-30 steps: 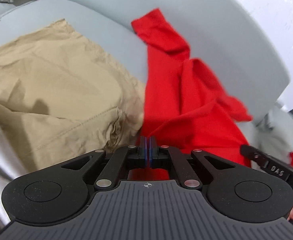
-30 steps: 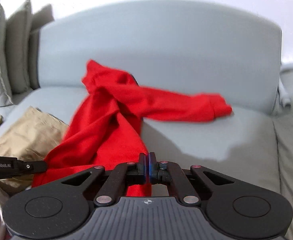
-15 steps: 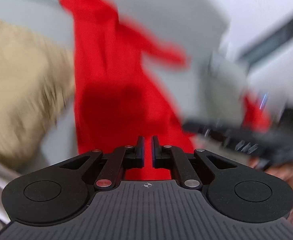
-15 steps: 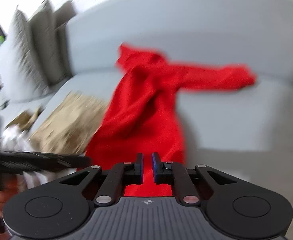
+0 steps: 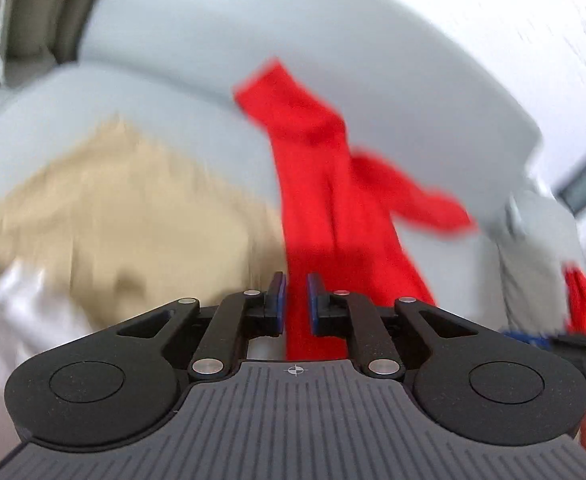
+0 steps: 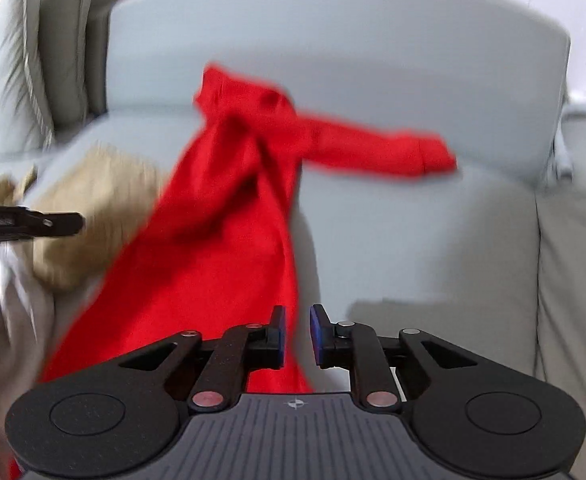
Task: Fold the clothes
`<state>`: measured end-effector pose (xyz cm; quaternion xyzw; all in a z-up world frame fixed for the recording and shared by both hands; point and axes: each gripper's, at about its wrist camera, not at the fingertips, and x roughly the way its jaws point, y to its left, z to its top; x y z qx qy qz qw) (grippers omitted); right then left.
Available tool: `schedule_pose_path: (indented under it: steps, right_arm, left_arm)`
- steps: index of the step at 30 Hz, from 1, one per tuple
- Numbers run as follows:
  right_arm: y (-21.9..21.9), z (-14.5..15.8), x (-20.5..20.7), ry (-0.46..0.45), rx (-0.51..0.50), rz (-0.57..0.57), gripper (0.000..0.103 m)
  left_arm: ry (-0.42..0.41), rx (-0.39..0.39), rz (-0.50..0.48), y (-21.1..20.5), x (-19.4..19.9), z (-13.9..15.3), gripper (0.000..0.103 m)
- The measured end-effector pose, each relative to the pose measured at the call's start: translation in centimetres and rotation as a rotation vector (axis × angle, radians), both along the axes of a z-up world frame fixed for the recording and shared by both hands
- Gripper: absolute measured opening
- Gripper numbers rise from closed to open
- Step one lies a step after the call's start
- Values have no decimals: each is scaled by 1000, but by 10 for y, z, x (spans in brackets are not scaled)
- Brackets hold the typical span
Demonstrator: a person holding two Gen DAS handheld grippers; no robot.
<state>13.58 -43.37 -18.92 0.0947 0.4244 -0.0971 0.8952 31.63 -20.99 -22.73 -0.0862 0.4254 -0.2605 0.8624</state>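
A red long-sleeved garment (image 5: 325,200) lies stretched out on the grey sofa seat (image 5: 173,92), one sleeve (image 6: 381,148) flung to the right. My left gripper (image 5: 295,306) hovers over its near hem. The jaws are opening, with a narrow gap, and the pads do not press on the cloth seen behind them. My right gripper (image 6: 297,336) is over the right edge of the same red garment (image 6: 233,220). Its jaws are opening too, wider, and grip nothing. The left gripper (image 6: 29,224) also shows at the far left of the right wrist view. Both views are blurred.
A crumpled tan garment (image 5: 125,208) lies left of the red one, also visible as the tan garment (image 6: 93,200). White cloth (image 5: 21,320) sits at the near left. Grey cushions (image 6: 33,60) stand at the back left. The sofa backrest (image 6: 333,40) rises behind.
Both grippers were shut on the red garment's near hem; both now stand parted and have risen. The garment has been pulled straighter and lies loose on the seat.
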Motion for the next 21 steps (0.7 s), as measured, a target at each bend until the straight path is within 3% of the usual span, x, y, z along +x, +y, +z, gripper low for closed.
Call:
schedule_pose_path:
  steps: [2, 6, 9, 12, 17, 18, 20, 21]
  right_arm:
    - [-13, -4, 22, -37, 64, -56, 33]
    - [-68, -22, 49, -121, 184, -243, 36]
    - [-95, -34, 62, -144, 176, -302, 45]
    - [-131, -48, 67, -174, 159, -431, 50]
    - [-184, -76, 75, -220, 386, -639, 54]
    - [-184, -77, 82, -217, 363, -626, 55]
    - [-183, -77, 95, -209, 313, -595, 46]
    - [-179, -71, 103, -198, 267, -552, 12]
  left_arm:
    - [-22, 41, 73, -9, 7, -5, 13]
    - [28, 0, 53, -11, 15, -9, 14]
    - [14, 30, 59, -12, 22, -15, 14]
    - [32, 17, 80, -12, 25, -21, 14]
    - [39, 35, 93, -12, 30, -25, 14]
    - [45, 38, 98, -13, 31, -26, 14]
    - [53, 40, 104, -14, 33, -28, 14]
    - [56, 42, 106, -15, 34, -28, 14]
